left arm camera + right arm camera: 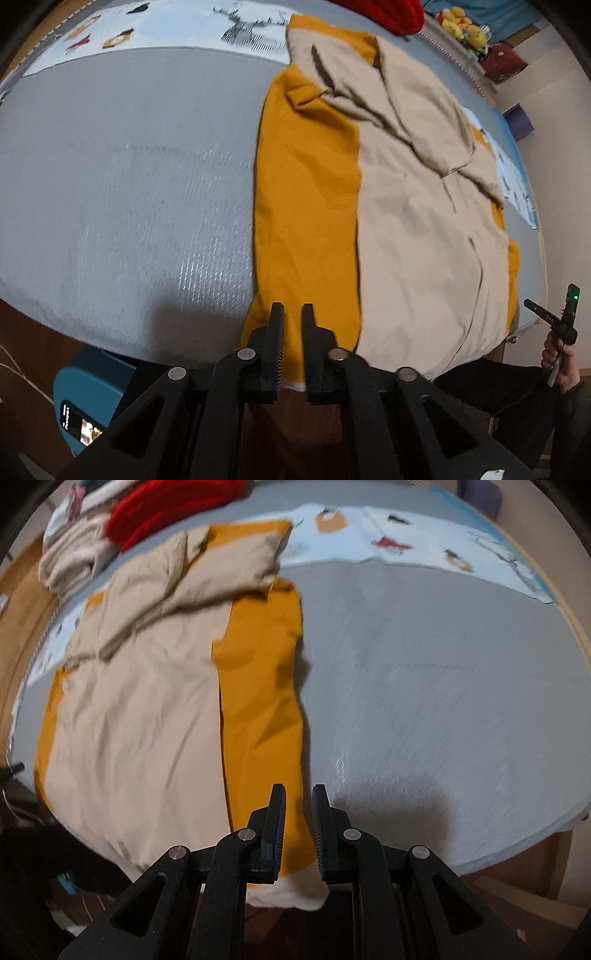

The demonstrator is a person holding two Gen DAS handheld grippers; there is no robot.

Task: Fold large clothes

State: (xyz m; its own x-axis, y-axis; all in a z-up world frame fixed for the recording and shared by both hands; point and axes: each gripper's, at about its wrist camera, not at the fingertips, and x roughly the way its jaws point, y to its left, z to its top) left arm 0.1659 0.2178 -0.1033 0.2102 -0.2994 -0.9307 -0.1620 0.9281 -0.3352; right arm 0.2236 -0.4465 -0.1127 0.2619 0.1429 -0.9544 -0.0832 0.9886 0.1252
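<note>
A large beige and mustard-yellow garment [406,206] lies flat on the grey bed, its sleeves folded across the chest; it also shows in the right wrist view [147,701]. My left gripper [293,314] is open and empty, hovering over the garment's mustard near-left hem corner. My right gripper [299,795] is open and empty over the mustard strip [262,701] at the garment's near-right hem edge. The right gripper's handle [561,317], held in a hand, shows at the right edge of the left wrist view.
The grey bedspread [129,184] spreads wide beside the garment. A light blue printed blanket [406,535] lies across the far side. A red knit item [166,509] and folded beige cloth [70,565] sit near the head. A teal object [88,387] stands on the floor.
</note>
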